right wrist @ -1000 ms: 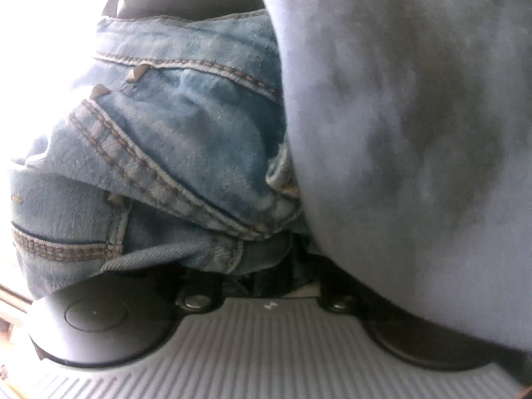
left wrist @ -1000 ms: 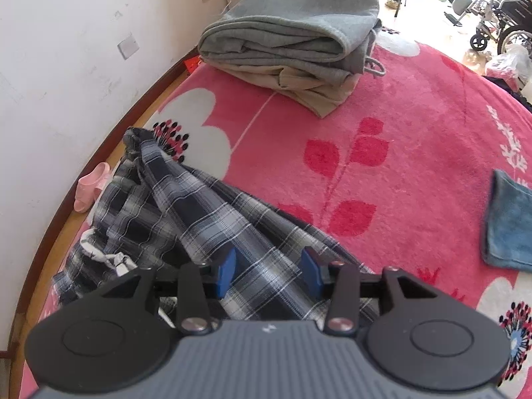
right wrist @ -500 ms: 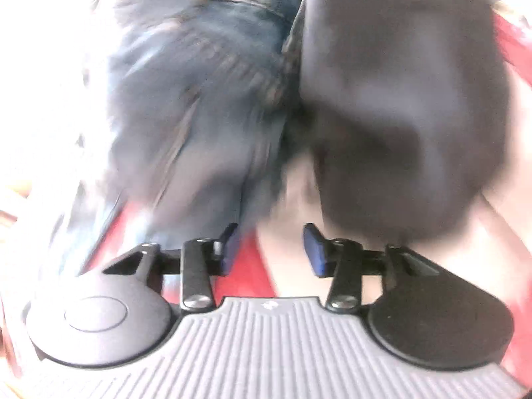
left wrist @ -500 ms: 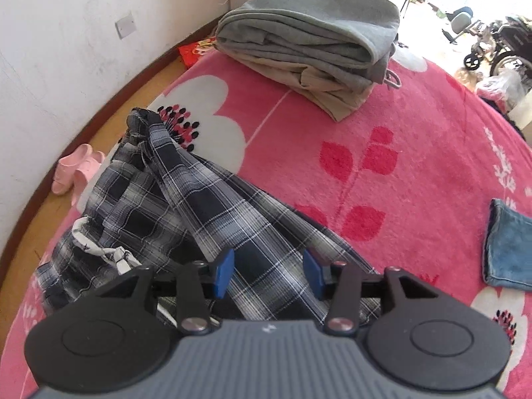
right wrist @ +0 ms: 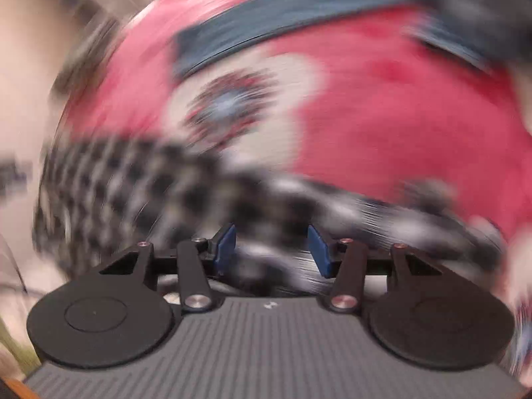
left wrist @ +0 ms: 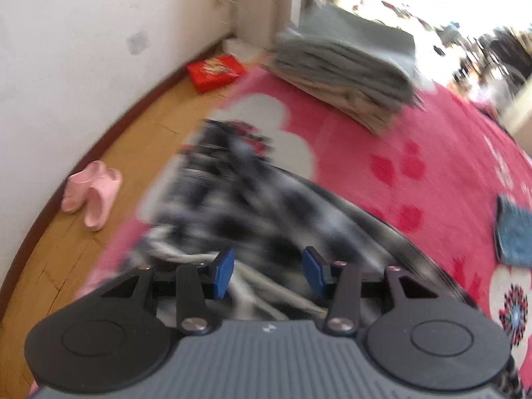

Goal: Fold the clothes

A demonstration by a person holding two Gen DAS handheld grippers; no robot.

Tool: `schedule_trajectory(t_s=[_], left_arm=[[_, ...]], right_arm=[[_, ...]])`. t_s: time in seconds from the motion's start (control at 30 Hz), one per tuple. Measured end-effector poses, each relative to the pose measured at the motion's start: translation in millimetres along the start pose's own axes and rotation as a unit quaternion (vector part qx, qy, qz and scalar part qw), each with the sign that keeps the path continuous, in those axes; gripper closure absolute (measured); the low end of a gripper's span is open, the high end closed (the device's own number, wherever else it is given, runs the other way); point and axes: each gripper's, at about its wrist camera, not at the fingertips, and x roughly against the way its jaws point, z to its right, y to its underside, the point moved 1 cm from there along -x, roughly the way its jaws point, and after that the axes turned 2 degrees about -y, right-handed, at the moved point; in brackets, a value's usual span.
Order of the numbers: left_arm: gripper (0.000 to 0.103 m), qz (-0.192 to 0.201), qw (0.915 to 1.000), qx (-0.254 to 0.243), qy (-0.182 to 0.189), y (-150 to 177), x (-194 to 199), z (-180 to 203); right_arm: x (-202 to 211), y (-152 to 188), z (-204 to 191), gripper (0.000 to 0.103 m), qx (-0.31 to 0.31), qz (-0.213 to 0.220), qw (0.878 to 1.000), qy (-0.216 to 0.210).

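A crumpled black-and-white plaid garment (left wrist: 252,206) lies on the pink flowered blanket (left wrist: 349,153) near its left edge. My left gripper (left wrist: 268,271) is open and empty, just above the garment's near end with its white drawstring. In the blurred right wrist view the same plaid garment (right wrist: 139,183) lies just ahead of my right gripper (right wrist: 272,247), which is open and empty. A denim piece (right wrist: 282,16) lies across the blanket beyond it and shows at the right edge of the left wrist view (left wrist: 513,236).
A stack of folded grey and beige clothes (left wrist: 349,66) sits at the far end of the blanket. Wooden floor (left wrist: 99,173), pink slippers (left wrist: 91,194), a red packet (left wrist: 214,71) and a white wall (left wrist: 66,50) lie to the left.
My right gripper let go of the denim and swung over to the plaid garment. My left gripper shifted left and tilted, bringing more floor and the slippers into view.
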Motion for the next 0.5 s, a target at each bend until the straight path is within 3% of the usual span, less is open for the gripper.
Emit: schedule_trajectory(t_s=[0.13,0.23,0.4,0.5], left_arm=[[0.055,0.022,0.9992,0.019,-0.026,-10,10,-54],[0.055,0.022,0.9993,0.020,-0.021,-14,4,-70],[0.055,0.004,0.9990,0.023,0.038,-22,-28,-58],[0.055,-0.008,0.9974,0.028,0.065,-29,-55,-42]], right_arm=[[-32,-21,-96,0.056,0.108,-0.028,0.992,-0.058],[-72,-34,-170,0.057,0.207,-0.042,0.975,-0.072],[-103,-20,-268,0.058,0.324,-0.068,0.941,-0.068],[-143,-17,-285,0.062,0.359,-0.084,0.929,-0.032]])
